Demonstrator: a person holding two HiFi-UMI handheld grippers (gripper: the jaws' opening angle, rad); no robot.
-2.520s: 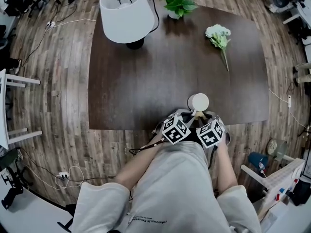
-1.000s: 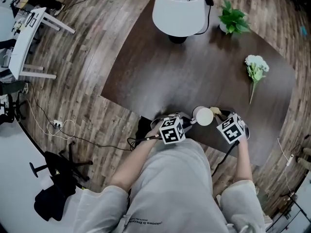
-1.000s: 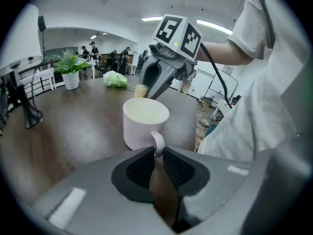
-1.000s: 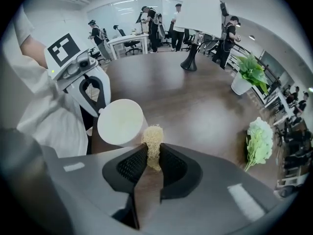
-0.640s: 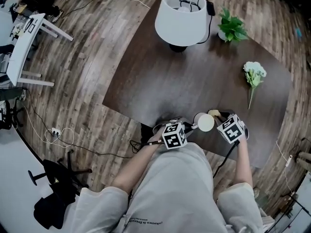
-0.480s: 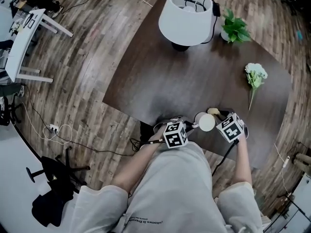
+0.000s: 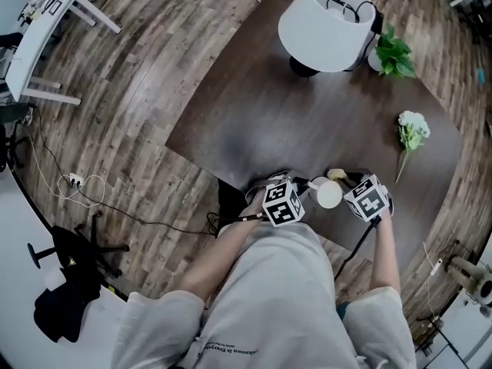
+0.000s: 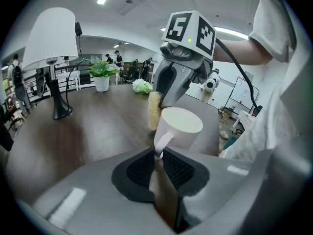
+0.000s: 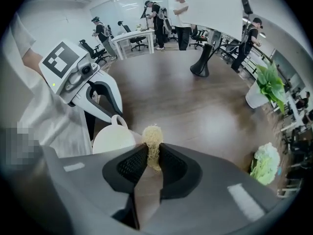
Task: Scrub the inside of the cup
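1. Cup (image 8: 181,129), white, is at the near edge of the brown table (image 7: 254,121).
2. The left gripper (image 8: 159,155) is squeezed tight on the cup's handle.
3. The right gripper (image 9: 153,155) pinches a yellow scrubber (image 9: 152,137).
4. The scrubber is just beside the cup, outside it, also by the table's near edge.

No readable text, brand or number anywhere. One line of small print (image 7: 240,350) on the shirt (image 7: 269,298) hem, upside down, too small to read. The left gripper (image 8: 157,156) cube (image 7: 282,203) and the right gripper (image 9: 153,158) cube (image 7: 366,198) show black-white square markers only.
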